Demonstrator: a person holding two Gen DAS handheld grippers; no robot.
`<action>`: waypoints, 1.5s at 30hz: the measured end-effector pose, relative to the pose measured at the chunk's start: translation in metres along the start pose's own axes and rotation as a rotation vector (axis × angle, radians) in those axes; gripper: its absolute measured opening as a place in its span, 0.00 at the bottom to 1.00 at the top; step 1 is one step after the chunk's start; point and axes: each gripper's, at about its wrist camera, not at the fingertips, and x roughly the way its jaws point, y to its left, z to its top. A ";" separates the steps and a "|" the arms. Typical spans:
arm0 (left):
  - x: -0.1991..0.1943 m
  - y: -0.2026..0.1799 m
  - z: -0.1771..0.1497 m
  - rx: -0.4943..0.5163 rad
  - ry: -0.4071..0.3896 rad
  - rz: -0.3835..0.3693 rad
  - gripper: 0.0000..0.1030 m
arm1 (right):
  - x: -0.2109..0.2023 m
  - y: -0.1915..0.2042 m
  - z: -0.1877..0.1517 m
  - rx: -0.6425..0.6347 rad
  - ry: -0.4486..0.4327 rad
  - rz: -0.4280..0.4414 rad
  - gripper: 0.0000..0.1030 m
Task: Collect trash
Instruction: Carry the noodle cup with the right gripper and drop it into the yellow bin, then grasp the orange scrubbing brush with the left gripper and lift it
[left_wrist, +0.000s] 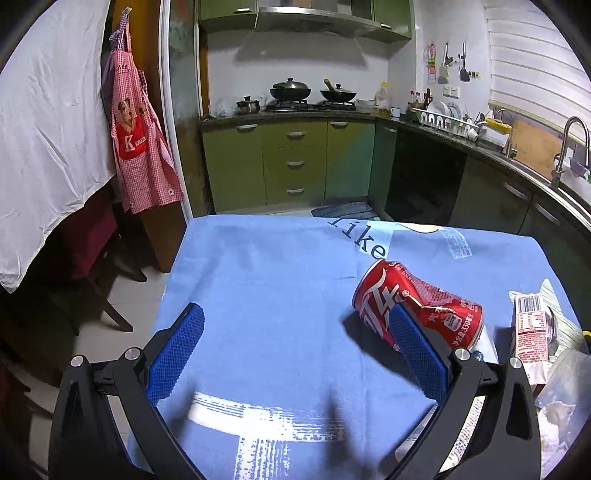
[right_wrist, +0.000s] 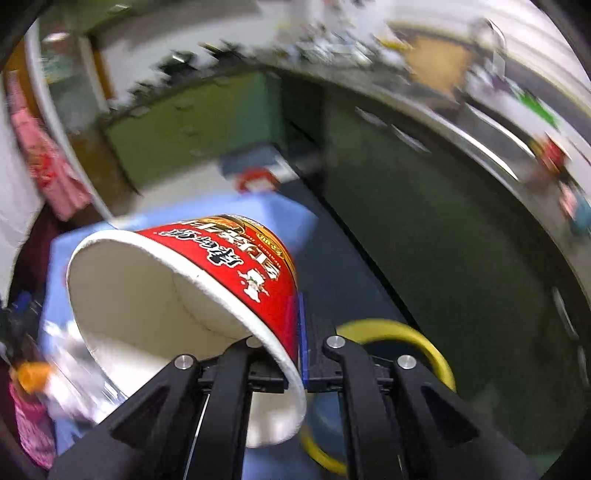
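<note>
Right gripper (right_wrist: 295, 332) is clamping noodle cup (right_wrist: 207, 273) by its rim, tipping it toward yellow-rimmed bin (right_wrist: 417, 332) at 5 o'clock. Left gripper (left_wrist: 295, 317) is hovering wide open, empty; can (left_wrist: 417, 302) lying at 2 o'clock.

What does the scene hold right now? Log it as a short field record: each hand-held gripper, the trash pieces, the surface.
left hand-held gripper: open, above the cloth, holding nothing
right hand-held gripper: shut on the noodle cup's wall
noodle cup: red outside, white inside, looks empty, tilted on its side in the air
soda can: red, dented, lying on its side beside the left gripper's right finger
wrapper: at the cloth's right edge
blue cloth: covers the table
yellow-rimmed bin: under the right gripper, blurred
</note>
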 end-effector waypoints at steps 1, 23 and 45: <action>-0.001 0.000 0.000 0.000 -0.004 -0.001 0.96 | 0.003 -0.015 -0.010 0.021 0.031 -0.014 0.05; -0.011 -0.006 0.002 0.028 -0.021 -0.012 0.96 | 0.118 -0.119 -0.075 0.237 0.302 -0.107 0.33; -0.184 -0.036 -0.014 0.316 -0.051 -0.335 0.96 | 0.034 -0.048 -0.123 0.092 0.121 0.069 0.43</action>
